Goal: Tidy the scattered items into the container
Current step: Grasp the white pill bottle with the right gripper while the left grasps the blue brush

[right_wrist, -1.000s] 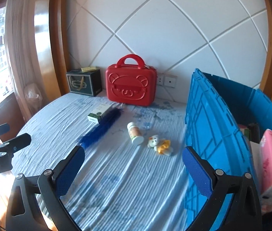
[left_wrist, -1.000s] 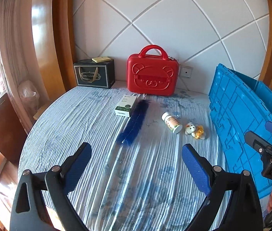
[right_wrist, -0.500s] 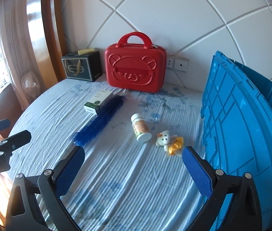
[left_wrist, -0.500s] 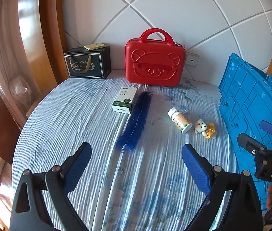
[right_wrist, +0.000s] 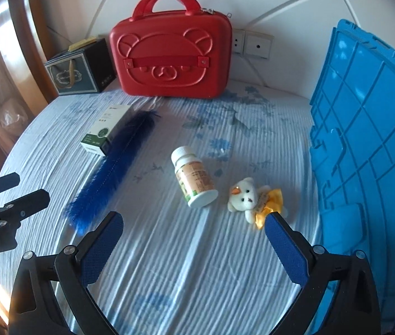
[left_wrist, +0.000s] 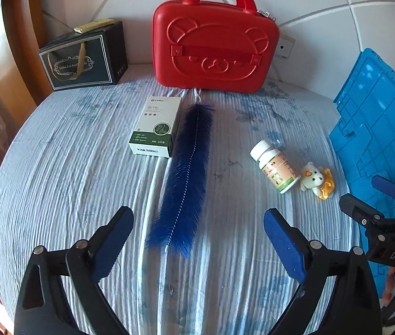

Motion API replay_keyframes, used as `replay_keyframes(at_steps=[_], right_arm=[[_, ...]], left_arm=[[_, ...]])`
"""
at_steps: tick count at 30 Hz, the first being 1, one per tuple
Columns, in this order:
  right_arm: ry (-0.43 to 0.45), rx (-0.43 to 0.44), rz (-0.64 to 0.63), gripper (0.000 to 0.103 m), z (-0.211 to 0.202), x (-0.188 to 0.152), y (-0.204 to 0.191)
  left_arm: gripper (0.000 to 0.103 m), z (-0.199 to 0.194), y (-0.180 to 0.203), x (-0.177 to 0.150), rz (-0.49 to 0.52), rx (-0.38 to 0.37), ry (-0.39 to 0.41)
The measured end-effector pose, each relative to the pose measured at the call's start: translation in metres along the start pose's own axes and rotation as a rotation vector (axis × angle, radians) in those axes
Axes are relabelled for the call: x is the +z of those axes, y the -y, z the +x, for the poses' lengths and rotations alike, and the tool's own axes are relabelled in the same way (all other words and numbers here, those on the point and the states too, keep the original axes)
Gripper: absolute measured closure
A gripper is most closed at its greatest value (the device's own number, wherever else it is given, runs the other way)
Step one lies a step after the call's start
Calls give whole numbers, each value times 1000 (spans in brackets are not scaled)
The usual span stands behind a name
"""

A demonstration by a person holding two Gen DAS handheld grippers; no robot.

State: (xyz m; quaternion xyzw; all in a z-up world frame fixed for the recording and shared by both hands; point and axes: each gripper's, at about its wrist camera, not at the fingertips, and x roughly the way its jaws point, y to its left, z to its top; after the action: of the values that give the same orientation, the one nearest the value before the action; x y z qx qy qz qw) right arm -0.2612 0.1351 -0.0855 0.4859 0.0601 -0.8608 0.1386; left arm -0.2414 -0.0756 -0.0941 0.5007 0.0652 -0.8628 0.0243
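Between wide-open, empty left gripper (left_wrist: pixel 197 231) jaws, just narrowed: soft, light blue brush (left_wrist: pixel 185 173), best pinched across wire spine; right gripper (right_wrist: pixel 193 236) likewise gaping, empty.

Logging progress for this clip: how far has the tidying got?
Barely begun, judging by the table. Done: nothing visible; the blue crate's inside is hidden. In hand: nothing; left claw and right claw are open and empty. Left: box, blue brush, pill bottle and toy bear lie on the tablecloth.
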Motion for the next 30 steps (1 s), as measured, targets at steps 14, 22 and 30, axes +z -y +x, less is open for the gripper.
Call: replay_keyframes(at_steps=[14, 22, 30], right_arm=[[-146, -32, 7, 0, 141, 36, 4], [-184, -31, 0, 5, 171, 36, 4], [-207, -20, -4, 31, 185, 34, -4]], left_arm=[[37, 146, 0, 38, 40, 35, -155], [41, 178, -1, 32, 42, 36, -194], [59, 182, -1, 27, 60, 55, -144]])
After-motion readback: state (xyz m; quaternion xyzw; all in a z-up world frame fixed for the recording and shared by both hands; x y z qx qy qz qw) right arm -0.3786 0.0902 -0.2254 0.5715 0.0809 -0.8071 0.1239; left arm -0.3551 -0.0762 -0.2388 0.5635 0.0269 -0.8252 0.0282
